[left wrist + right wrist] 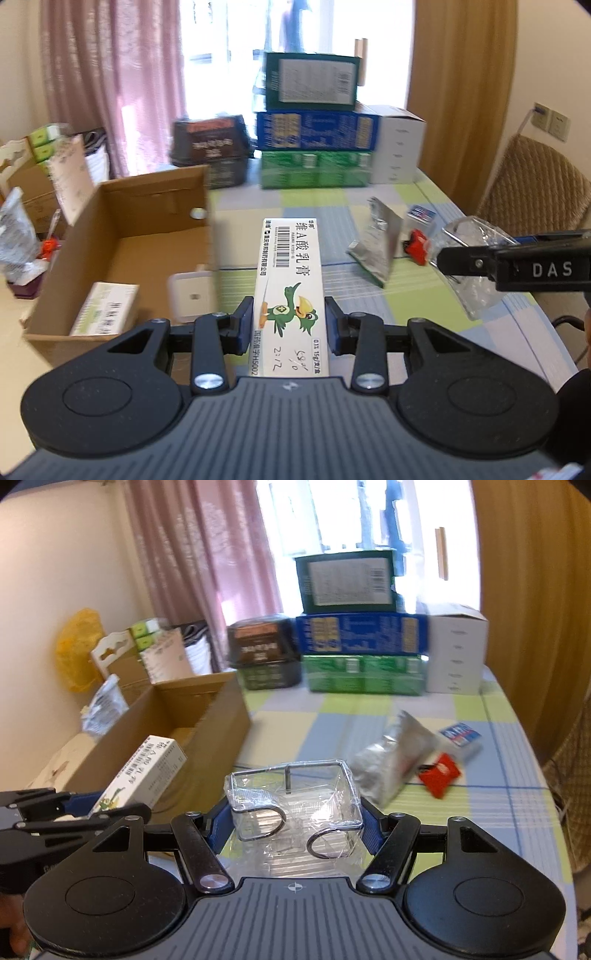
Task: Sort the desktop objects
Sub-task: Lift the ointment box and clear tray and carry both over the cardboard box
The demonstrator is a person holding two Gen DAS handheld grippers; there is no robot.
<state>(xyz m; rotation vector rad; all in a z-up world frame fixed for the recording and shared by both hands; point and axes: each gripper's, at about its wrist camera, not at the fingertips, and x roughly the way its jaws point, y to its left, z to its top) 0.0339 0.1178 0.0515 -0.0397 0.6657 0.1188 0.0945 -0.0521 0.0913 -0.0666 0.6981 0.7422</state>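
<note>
My left gripper [290, 325] is shut on a long white ointment box [290, 280] with a green bird drawn on it, lifted above the checked tablecloth [369, 295]. In the right wrist view the same box [147, 771] shows at lower left with the left gripper [92, 808] on it. My right gripper [293, 823] is shut on a clear plastic packet of wire binder clips [295, 812], held in the air; the packet [469, 266] shows at the right of the left wrist view. An open cardboard box [122, 251] stands at the table's left.
Inside the cardboard box lie a white-green carton [105, 308] and a white square item [192, 291]. On the cloth lie a silver foil pouch [376, 245], a red clip [439, 775] and a small blue-white pack [461, 738]. Stacked cartons [314, 136] line the far edge. A wicker chair [532, 184] stands at right.
</note>
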